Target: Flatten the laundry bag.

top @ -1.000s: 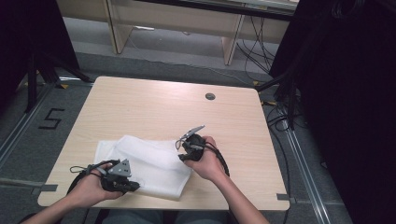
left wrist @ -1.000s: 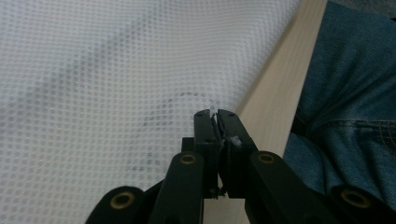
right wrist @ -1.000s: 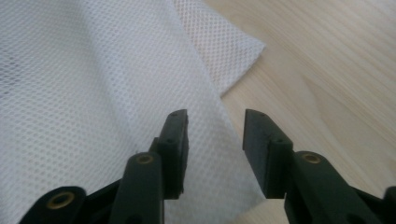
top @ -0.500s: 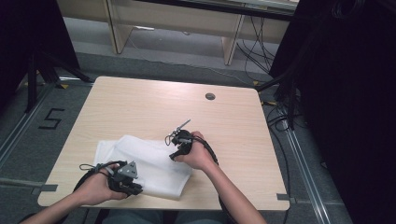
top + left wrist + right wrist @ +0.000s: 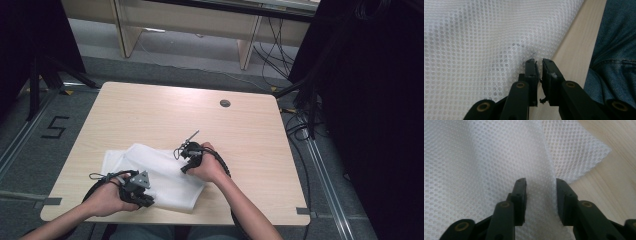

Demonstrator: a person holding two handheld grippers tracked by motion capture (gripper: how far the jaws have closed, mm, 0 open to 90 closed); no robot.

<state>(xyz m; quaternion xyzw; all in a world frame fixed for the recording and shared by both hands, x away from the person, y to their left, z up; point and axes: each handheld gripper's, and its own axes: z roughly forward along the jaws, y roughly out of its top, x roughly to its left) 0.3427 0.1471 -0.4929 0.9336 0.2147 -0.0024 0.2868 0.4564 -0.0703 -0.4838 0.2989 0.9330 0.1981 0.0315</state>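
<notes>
I looked down from the high view and saw a white mesh cloth with tiny holes point(image 5: 160, 175) lying on the light wooden table point(image 5: 150, 115), near the edge closest to the person. It was partly folded, with one layer lying over another.

The left gripper point(image 5: 141, 191) sat at the near corner of the cloth, held in the person's left hand point(image 5: 107, 200). In the left gripper view, its two black jaws were almost together, and a thin bit of the cloth's edge point(image 5: 499, 37) was pinched between them. So I saw that gripper holding the cloth. Beside the jaws I could see the table's wood point(image 5: 576, 47) and some blue jeans cloth point(image 5: 616, 50) of the person's leg.

The right gripper point(image 5: 186, 159) was at the far side of the cloth, held in the person's right hand point(image 5: 210, 170). In the right gripper view, its jaws stood about halfway apart, pointing down at the cloth point(image 5: 486, 157). A raised fold of the cloth lay between them, close to the inner face of the jaw on the right of that view. The jaws had just been closing, with that fold between them. They did not squeeze it yet. A corner of the lower layer point(image 5: 596, 147) poked out onto the wood past the fold.

The two grippers were well apart, one at each side of the cloth.
</notes>
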